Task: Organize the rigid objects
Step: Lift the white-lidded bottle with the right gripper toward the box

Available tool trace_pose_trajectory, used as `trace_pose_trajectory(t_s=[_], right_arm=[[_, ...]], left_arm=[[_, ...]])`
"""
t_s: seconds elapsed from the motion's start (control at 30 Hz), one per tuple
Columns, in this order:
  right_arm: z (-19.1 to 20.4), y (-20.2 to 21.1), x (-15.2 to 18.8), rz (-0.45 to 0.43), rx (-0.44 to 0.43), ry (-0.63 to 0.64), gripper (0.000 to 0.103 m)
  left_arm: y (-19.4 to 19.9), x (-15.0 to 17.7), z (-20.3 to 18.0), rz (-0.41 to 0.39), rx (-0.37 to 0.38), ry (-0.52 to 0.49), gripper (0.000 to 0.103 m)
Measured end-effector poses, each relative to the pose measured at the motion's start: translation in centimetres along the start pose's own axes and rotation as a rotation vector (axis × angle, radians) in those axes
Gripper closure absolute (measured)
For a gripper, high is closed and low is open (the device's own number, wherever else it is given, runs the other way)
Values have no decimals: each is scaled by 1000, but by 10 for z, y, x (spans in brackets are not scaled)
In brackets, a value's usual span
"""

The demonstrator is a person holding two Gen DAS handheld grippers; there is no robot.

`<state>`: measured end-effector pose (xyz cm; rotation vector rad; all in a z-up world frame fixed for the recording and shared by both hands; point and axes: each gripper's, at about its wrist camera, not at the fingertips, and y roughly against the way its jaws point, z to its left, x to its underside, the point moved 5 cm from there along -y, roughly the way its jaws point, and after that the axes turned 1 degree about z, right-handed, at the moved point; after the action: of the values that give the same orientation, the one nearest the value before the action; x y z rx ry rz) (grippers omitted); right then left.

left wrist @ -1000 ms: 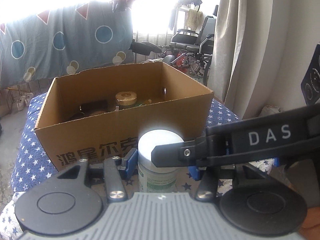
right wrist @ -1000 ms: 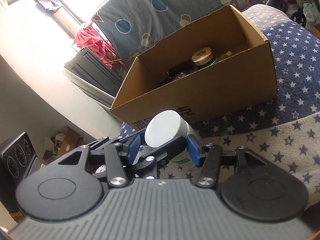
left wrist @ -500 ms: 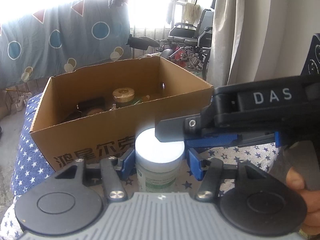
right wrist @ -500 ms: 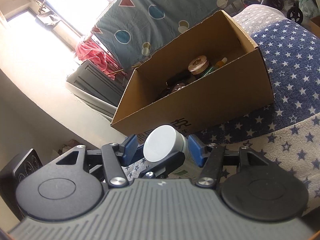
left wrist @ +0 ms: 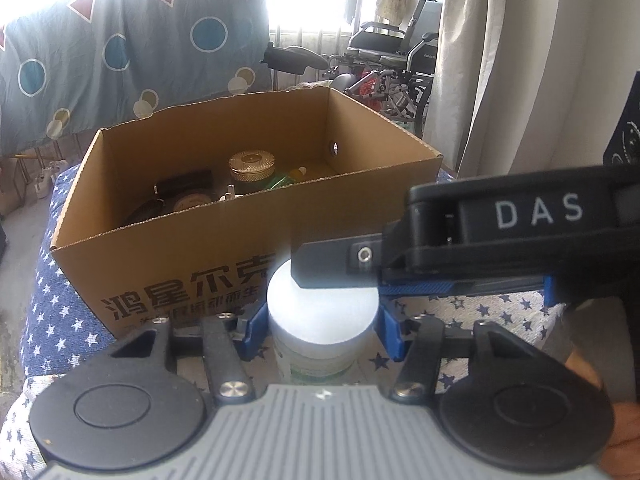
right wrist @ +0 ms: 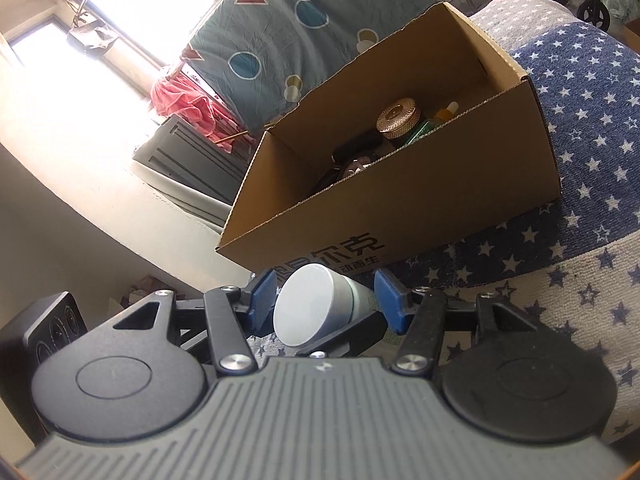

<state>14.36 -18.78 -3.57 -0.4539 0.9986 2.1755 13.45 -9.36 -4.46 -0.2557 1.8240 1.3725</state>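
Observation:
A white-lidded jar [left wrist: 322,318] with a green label stands between the blue pads of my left gripper [left wrist: 322,326], which is shut on it just in front of the cardboard box [left wrist: 192,248]. My right gripper [right wrist: 326,306] comes in from the right; in the right wrist view the jar [right wrist: 308,310] lies between its blue pads [right wrist: 386,300] with gaps on both sides, so it is open. The right gripper's body [left wrist: 520,224] crosses the left wrist view above the lid. The box [right wrist: 400,208] holds a gold-lidded jar [left wrist: 252,166], dark items and a small dropper bottle [right wrist: 446,114].
The box sits on a blue and white star-patterned cover [left wrist: 52,304]. A patterned sheet [left wrist: 120,48] hangs behind it. A wheelchair [left wrist: 396,64] and a curtain [left wrist: 500,60] stand at the back right. A dark panel [right wrist: 44,332] is at the left in the right wrist view.
Both grippers and the jar have risen, showing more of the box's inside. The right gripper has drawn back to the right, off the lid's middle.

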Motion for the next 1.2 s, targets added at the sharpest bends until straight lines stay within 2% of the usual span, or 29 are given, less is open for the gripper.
trace_pose_trajectory(t_s=[0.23, 0.87, 1.07, 1.2], right_arm=[[-2, -8, 2, 12, 4, -6, 53], [-7, -10, 2, 18, 2, -4, 53], [7, 2, -1, 6, -14, 23, 54], [36, 23, -13, -39, -37, 94, 54]], left_arm=[[0, 0, -2, 8, -18, -7, 49], [0, -1, -8, 10, -47, -14, 49], [29, -11, -10, -40, -35, -19, 49], [65, -40, -11, -115, 4, -18, 49]])
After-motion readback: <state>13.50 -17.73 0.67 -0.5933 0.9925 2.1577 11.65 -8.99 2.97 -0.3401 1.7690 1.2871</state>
